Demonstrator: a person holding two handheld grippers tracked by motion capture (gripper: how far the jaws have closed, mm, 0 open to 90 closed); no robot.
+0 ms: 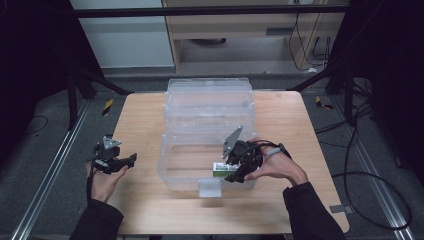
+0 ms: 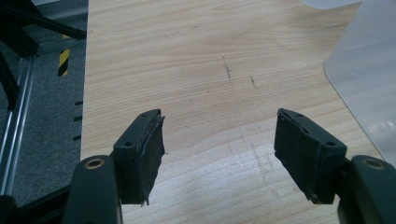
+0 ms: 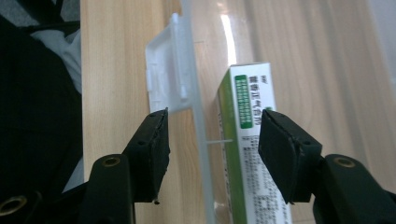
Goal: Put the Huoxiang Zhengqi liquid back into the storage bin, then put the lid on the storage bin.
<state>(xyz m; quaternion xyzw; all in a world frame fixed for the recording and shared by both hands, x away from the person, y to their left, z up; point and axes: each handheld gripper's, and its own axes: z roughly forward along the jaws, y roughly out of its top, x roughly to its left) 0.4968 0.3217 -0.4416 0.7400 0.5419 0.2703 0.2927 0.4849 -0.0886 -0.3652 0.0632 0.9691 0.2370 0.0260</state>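
A clear plastic bin [image 1: 172, 165] stands in the middle of the wooden table [image 1: 145, 200], its lid folded back behind it. A green and white carton [image 1: 220, 168] lies inside against the bin's front wall. My right gripper [image 1: 234, 176] reaches down at that wall and is open. In the right gripper view the right gripper [image 3: 212, 135] straddles the front wall [image 3: 198, 107]: one jaw is outside by the white latch [image 3: 166, 70], the other over the carton [image 3: 245, 102]. My left gripper [image 1: 129, 162] hangs open over bare wood left of the bin, and the left gripper [image 2: 219, 135] holds nothing.
The bin's rounded corner [image 2: 369, 70] lies to the right of the left gripper. The table's left edge [image 2: 86, 93] drops to grey floor and a metal rail. Cables run over the floor to the right of the table [image 1: 370, 175].
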